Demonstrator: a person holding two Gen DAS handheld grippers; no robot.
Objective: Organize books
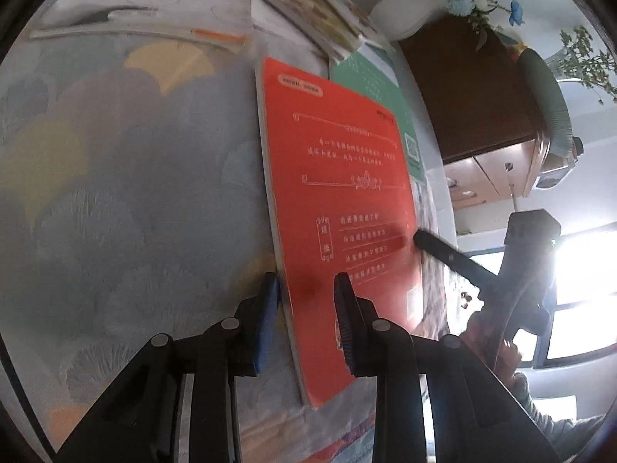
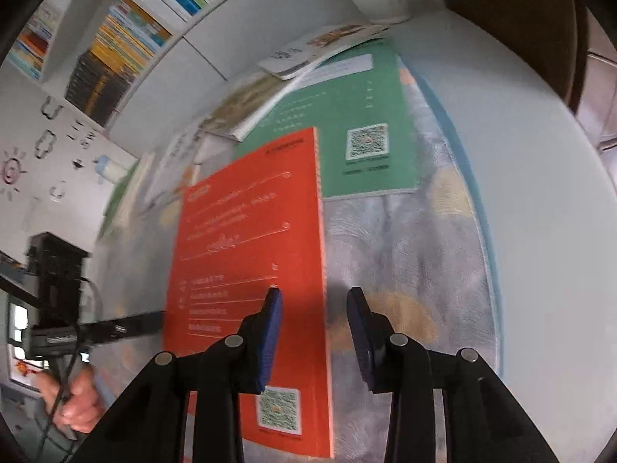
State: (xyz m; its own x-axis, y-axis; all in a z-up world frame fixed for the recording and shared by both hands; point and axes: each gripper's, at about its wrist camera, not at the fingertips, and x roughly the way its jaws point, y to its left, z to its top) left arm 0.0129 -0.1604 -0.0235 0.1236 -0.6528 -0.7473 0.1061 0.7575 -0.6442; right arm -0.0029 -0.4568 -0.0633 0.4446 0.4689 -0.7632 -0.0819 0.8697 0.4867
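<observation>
A red book point(image 1: 339, 200) with white print is tilted up off the patterned cloth point(image 1: 115, 193). My left gripper point(image 1: 306, 297) is shut on its near left edge, one pad behind the book and one on the cover. In the right wrist view the same red book point(image 2: 250, 239) has its page edge between the fingers of my right gripper point(image 2: 314, 301). The left pad point(image 2: 272, 320) lies over the cover. A narrow gap shows between the edge and the right pad point(image 2: 360, 324). Each view shows the other gripper's finger at the book's far side.
A green book point(image 2: 347, 115) lies flat on the cloth beyond the red one, with picture books point(image 2: 293, 61) stacked on its far corner. A white vase point(image 1: 408, 11) of flowers stands behind. A bookshelf point(image 2: 115, 50) fills the back left. A wooden cabinet point(image 1: 482, 96) stands right.
</observation>
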